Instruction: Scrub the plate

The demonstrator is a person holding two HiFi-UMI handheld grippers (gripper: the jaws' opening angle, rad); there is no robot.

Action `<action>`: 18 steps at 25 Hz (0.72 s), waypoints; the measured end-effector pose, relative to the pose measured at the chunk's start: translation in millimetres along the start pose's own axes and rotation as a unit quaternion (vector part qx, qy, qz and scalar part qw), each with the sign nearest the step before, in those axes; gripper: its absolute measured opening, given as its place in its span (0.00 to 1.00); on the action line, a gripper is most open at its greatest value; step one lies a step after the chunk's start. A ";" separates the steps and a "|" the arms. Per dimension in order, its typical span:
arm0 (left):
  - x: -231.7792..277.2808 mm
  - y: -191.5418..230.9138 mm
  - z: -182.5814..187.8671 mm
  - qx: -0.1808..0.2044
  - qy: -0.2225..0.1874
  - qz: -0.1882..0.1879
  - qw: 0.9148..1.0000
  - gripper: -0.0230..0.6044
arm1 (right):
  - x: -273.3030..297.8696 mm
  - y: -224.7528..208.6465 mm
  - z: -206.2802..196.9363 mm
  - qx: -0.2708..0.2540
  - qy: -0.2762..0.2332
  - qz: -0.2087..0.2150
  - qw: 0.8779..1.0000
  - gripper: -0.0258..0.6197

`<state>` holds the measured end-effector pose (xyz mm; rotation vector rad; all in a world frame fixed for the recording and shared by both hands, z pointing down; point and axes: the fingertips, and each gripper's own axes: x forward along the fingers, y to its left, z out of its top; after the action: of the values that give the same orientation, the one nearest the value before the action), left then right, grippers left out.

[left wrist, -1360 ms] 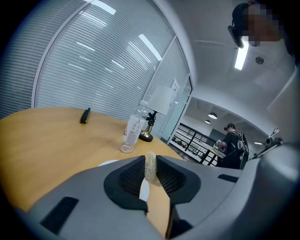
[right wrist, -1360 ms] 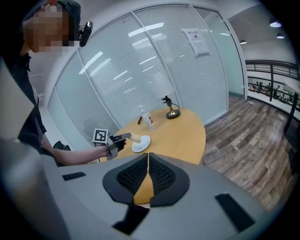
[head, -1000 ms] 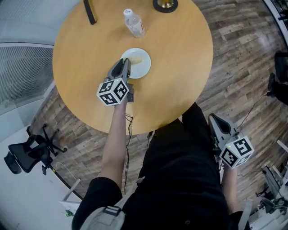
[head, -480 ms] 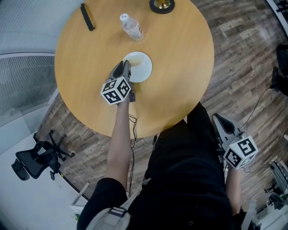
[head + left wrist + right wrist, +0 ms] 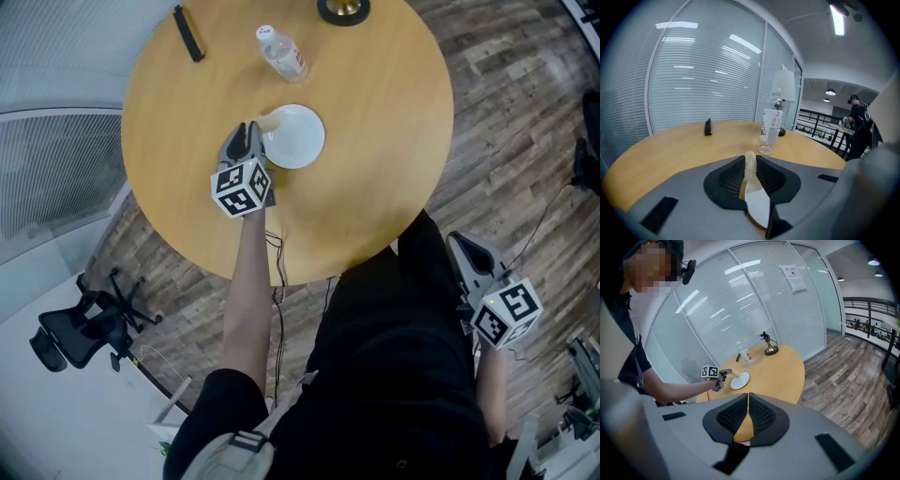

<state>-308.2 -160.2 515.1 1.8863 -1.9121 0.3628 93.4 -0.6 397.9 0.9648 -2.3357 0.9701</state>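
A white plate (image 5: 298,139) lies in the middle of the round wooden table (image 5: 375,141). My left gripper (image 5: 249,133) hovers at the plate's left rim, shut on a thin pale mesh scrubber (image 5: 270,122) that pokes onto the rim. In the left gripper view the scrubber (image 5: 750,171) stands upright between the closed jaws of the left gripper (image 5: 750,157), with the plate (image 5: 758,206) below. My right gripper (image 5: 461,246) hangs off the table beside the person's leg. In its own view the right gripper (image 5: 748,397) is shut and empty, and the plate (image 5: 739,380) shows far off.
A clear plastic bottle (image 5: 283,53) stands just beyond the plate. A black bar-shaped object (image 5: 187,33) lies at the table's far left, and a lamp base (image 5: 343,9) sits at the far edge. An office chair (image 5: 80,333) stands on the wood floor at left.
My left gripper has slid left with the scrubber, from over the plate's left part to its left rim. The right gripper has stayed low beside the leg.
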 end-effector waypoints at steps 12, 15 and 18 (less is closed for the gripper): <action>-20.5 -40.7 -28.3 0.142 0.020 0.000 0.990 0.18 | 0.9 -0.4 -0.6 0.005 -0.005 0.001 1.000 0.07; -26.3 -37.4 -39.5 0.147 0.031 0.010 0.989 0.19 | 2.5 0.5 -2.6 0.007 -0.004 0.004 1.000 0.07; -29.5 -34.5 -53.6 0.149 0.053 0.016 0.987 0.21 | 2.6 0.8 -3.7 0.009 -0.004 0.004 1.000 0.07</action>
<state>-268.2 -110.4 544.2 1.9758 -1.9029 0.7823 91.5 1.4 401.6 0.9691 -2.3421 0.9922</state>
